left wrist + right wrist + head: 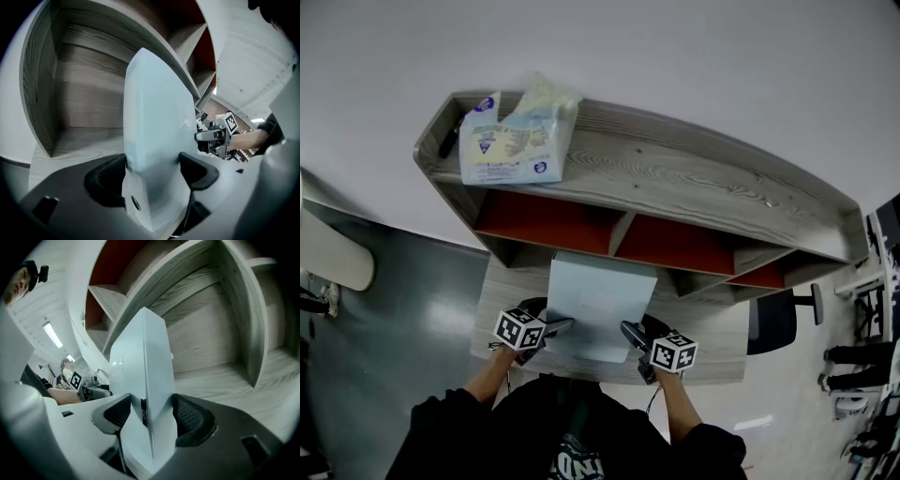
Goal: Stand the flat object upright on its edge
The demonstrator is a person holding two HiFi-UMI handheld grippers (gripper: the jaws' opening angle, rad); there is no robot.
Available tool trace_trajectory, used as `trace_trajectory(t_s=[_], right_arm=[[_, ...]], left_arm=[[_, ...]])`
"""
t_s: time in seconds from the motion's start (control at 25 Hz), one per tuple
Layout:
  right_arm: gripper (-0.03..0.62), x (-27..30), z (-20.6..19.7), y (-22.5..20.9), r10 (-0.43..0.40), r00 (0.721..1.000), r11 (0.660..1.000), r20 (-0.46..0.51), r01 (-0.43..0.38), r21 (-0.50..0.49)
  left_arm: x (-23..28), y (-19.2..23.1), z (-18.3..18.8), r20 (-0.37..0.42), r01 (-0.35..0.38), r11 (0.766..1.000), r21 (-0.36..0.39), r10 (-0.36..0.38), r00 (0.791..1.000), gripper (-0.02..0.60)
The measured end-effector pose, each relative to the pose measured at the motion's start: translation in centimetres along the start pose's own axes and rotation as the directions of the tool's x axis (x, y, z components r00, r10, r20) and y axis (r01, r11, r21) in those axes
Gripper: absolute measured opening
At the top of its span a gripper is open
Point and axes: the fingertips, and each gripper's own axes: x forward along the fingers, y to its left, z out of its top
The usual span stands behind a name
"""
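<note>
The flat object is a pale blue book (pixel 600 302), seen broad face up in the head view, over the wooden desk (pixel 712 337) in front of the shelf unit. My left gripper (pixel 559 327) is shut on its near left corner and my right gripper (pixel 632 334) on its near right corner. In the left gripper view the book (pixel 157 126) stands between the dark pads of the left gripper (pixel 152 169), with the right gripper (pixel 212 137) visible beyond it. In the right gripper view the book (pixel 140 366) fills the gap of the right gripper (pixel 150 412). Its page edges show at the bottom.
A grey wooden shelf unit (pixel 694 183) with red-backed compartments (pixel 548 223) rises behind the desk. A plastic pack (pixel 514 139) lies on its top at the left. A black chair (pixel 776 319) stands to the right. Grey floor (pixel 403 300) lies to the left.
</note>
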Motion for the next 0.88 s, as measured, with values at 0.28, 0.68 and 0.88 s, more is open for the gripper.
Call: trace_trajectory(t_s=[0.28, 0.68, 0.88], right_arm=[[0.267, -0.1, 1.3, 1.0, -0.029, 1.0, 0.989, 0.009, 0.03, -0.144], [0.267, 0.0, 1.2, 1.1, -0.087, 0.996, 0.951, -0.031, 0.074, -0.3], [0.267, -0.1, 1.2, 0.8, -0.118, 0.992, 0.93, -0.042, 0.095, -0.354]], left_arm=[[-0.8, 0.1, 0.9, 0.017, -0.042, 0.994, 0.103, 0.04, 0.999, 0.367], [-1.3, -0.1, 0.6, 0.022, -0.103, 0.967, 0.231, 0.101, 0.995, 0.353], [-1.4, -0.3, 0.2, 0.031, -0.103, 0.961, 0.255, 0.099, 0.995, 0.338]])
